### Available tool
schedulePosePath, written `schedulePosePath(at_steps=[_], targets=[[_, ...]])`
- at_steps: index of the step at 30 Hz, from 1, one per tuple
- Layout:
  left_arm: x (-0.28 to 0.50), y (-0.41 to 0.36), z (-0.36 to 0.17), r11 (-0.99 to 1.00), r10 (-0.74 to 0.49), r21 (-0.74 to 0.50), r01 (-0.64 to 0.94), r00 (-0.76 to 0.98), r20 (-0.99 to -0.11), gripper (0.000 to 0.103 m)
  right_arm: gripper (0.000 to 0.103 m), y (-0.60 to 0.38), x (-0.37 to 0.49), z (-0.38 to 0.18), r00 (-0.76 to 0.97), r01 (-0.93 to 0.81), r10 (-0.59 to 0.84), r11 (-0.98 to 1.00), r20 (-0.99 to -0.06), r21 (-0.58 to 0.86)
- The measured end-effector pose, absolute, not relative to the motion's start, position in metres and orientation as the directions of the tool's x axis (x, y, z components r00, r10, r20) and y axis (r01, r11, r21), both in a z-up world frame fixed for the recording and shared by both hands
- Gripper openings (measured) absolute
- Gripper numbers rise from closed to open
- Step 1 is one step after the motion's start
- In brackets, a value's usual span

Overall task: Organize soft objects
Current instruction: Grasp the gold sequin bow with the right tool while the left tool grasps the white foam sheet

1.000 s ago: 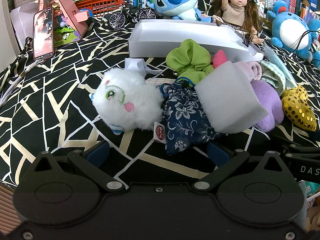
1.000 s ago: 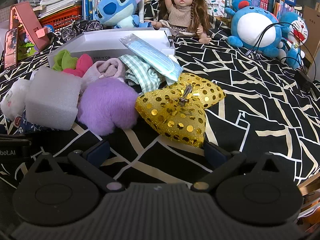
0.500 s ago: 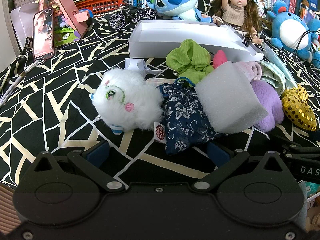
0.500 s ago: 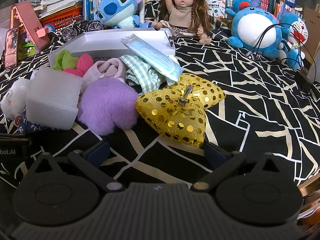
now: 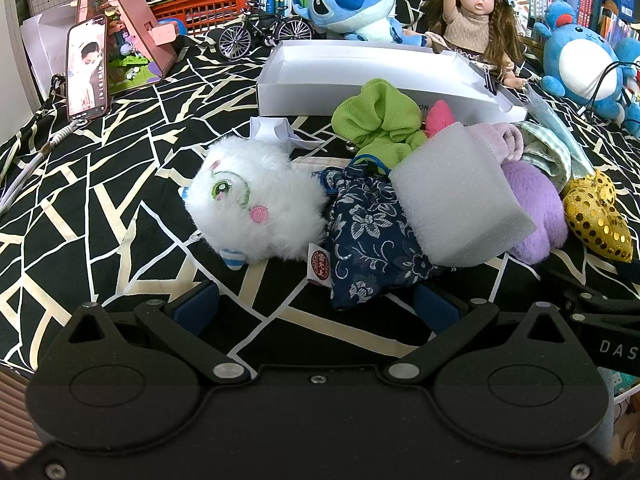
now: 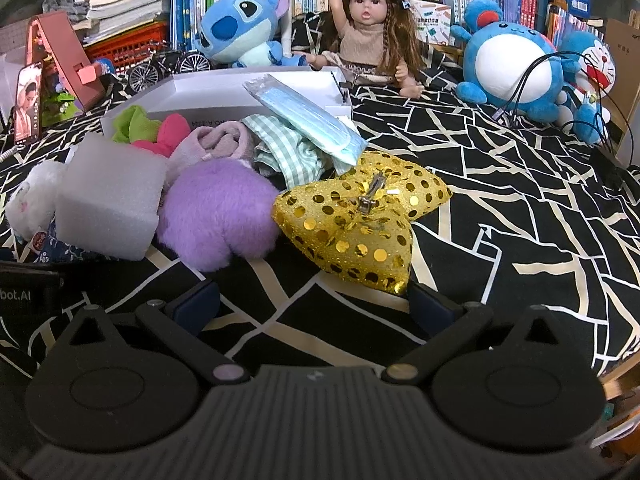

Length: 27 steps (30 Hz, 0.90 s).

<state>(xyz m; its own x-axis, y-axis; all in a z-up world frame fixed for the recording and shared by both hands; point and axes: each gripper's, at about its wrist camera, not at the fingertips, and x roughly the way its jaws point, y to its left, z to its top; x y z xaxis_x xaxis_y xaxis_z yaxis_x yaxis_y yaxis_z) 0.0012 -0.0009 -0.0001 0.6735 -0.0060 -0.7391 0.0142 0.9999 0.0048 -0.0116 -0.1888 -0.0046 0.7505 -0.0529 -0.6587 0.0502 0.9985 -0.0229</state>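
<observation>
A pile of soft things lies in front of a white open box (image 5: 360, 76): a white fluffy plush (image 5: 256, 208), a navy floral pouch (image 5: 368, 240), a grey foam block (image 5: 456, 196), a green scrunchie (image 5: 376, 120), a purple plush (image 6: 216, 216), a gold sequin bow (image 6: 356, 220), a checked cloth (image 6: 288, 152) and a blue face mask (image 6: 304, 116). My left gripper (image 5: 316, 308) is open and empty, just short of the pouch. My right gripper (image 6: 312, 304) is open and empty, just short of the gold bow.
A Stitch plush (image 5: 352, 0), a doll (image 5: 476, 12) and blue plush toys (image 6: 516, 68) stand behind the box before bookshelves. A phone (image 5: 86, 68), a pink house model (image 5: 124, 24) and a toy bicycle (image 5: 264, 32) are at the back left. Cables (image 6: 600, 120) lie at the right.
</observation>
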Motion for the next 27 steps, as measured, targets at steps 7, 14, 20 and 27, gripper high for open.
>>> schedulePosePath(at_steps=[7, 14, 20, 27], targets=[[0.002, -0.002, 0.001, 1.000, -0.008, 0.004, 0.016, 0.677, -0.736, 0.103, 0.103, -0.189, -0.012, -0.005, 0.761, 0.056, -0.055, 0.998, -0.647, -0.018], [-0.001, -0.002, 0.002, 1.000, -0.011, 0.001, 0.017, 0.690, -0.724, 0.103, 0.103, -0.187, -0.019, -0.010, 0.792, 0.066, -0.063, 0.998, -0.608, -0.017], [-0.003, -0.001, 0.001, 1.000, -0.016, 0.000, 0.023, 0.695, -0.719, 0.103, 0.103, -0.190, -0.025, -0.012, 0.811, 0.044, -0.036, 0.999, -0.584, -0.002], [-0.005, 0.000, 0.000, 1.000, -0.020, -0.002, 0.027, 0.697, -0.716, 0.103, 0.103, -0.206, -0.035, -0.003, 0.840, 0.015, 0.062, 0.990, -0.539, 0.138]])
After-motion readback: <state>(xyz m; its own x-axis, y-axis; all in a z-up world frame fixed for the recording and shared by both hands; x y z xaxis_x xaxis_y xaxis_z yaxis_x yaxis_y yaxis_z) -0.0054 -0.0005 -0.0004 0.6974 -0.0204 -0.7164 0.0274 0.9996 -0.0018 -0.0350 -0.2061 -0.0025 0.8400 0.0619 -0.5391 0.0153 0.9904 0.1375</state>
